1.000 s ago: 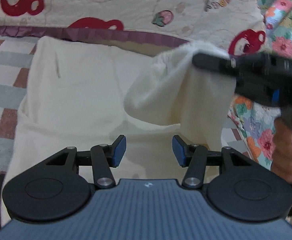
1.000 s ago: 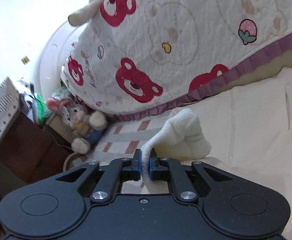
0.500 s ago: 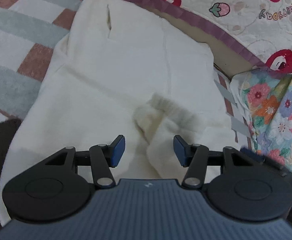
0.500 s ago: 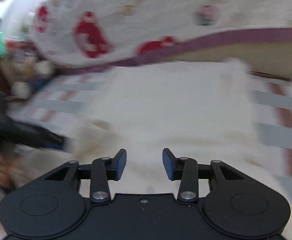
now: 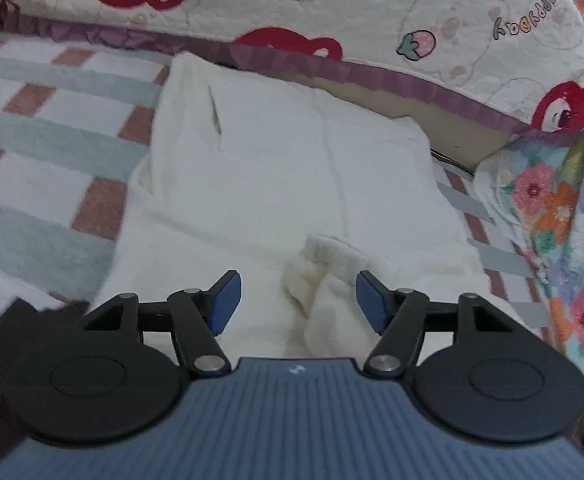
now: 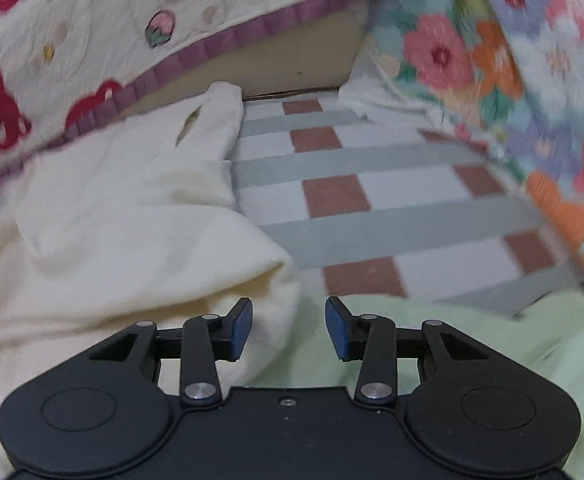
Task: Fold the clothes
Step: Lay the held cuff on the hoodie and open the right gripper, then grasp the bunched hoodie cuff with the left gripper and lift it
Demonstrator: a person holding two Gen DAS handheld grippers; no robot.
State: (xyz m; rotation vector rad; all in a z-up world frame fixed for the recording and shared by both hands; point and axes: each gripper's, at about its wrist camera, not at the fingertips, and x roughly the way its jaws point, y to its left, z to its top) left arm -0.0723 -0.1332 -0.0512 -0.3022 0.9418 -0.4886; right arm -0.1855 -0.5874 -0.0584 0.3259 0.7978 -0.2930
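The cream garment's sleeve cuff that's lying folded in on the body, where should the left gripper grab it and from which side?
Probably the ribbed cuff, from above and the near side: it sits raised on the cream garment, just ahead of the left gripper, whose jaws are opening.

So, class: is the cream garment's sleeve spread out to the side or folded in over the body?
Folded in: the sleeve lies across the cream garment, cuff on its front.

The garment point(image 5: 276, 184) is cream. The quilt point(image 5: 331, 4) is off-white with red bears and purple trim; the sheet point(image 6: 371, 184) is checked grey-green, white and brick red.
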